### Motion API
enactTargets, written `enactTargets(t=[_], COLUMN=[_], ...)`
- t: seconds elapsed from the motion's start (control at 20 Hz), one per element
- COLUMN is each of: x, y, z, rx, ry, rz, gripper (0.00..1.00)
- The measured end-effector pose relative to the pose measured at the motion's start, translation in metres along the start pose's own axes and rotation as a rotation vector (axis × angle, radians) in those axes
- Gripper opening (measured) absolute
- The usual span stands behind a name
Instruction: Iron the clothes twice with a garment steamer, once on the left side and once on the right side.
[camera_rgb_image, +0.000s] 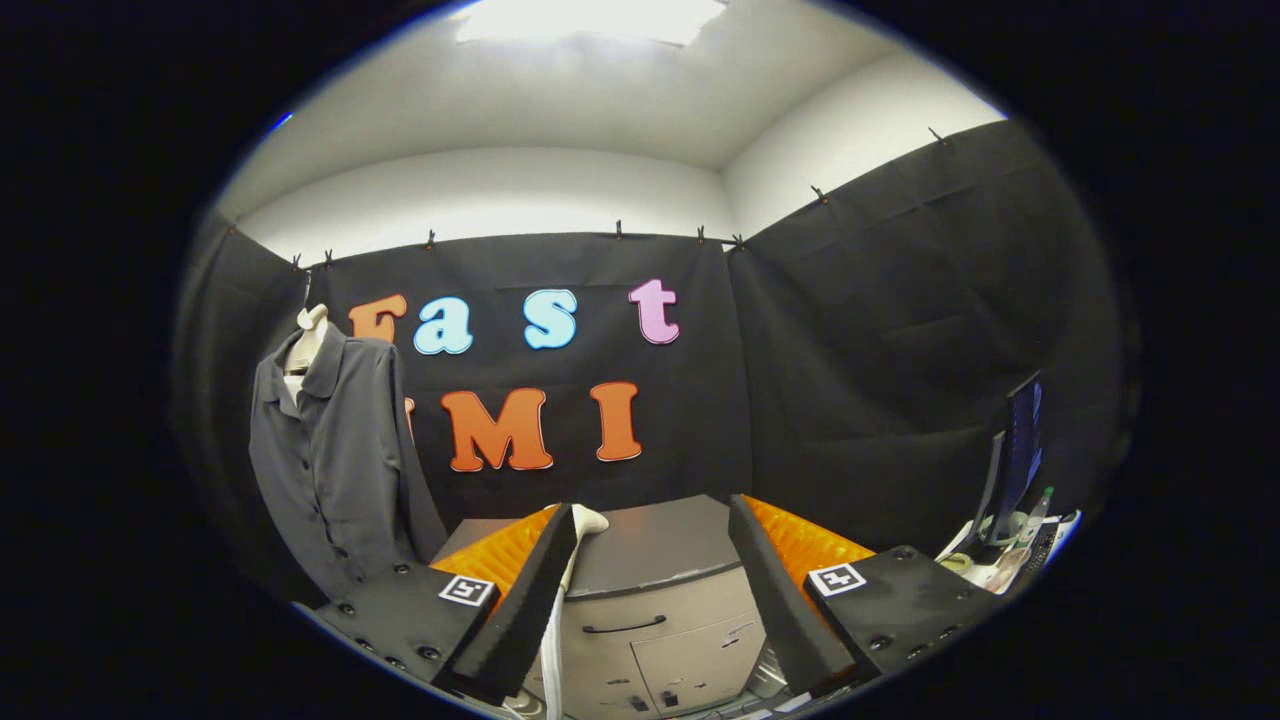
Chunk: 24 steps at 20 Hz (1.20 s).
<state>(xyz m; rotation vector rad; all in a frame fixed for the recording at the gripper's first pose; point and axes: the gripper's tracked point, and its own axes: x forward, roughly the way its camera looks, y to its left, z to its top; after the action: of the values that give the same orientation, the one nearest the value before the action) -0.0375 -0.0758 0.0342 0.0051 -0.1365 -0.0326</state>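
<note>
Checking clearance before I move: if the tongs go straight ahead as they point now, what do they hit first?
Probably the grey cabinet just ahead of the open tongs; its top lies between the fingers. The white steamer sits by the left finger. Depth is unclear.

A grey cabinet stood against the black cloth wall, its flat dark top bare and its pale front carrying a curved handle. The cloth was pinned along its upper edge by small clips. Above it ran white wall, and a bright ceiling light glowed overhead. Off to the right, a dark monitor stood on a cluttered bench, with a green-capped bottle just beside it.
</note>
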Motion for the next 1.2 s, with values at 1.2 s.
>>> enactTargets(t=[1.2], x=[0.177], y=[0.056], z=[-0.038], rx=[0.105], ry=[0.37], rz=[0.191], gripper=[0.98])
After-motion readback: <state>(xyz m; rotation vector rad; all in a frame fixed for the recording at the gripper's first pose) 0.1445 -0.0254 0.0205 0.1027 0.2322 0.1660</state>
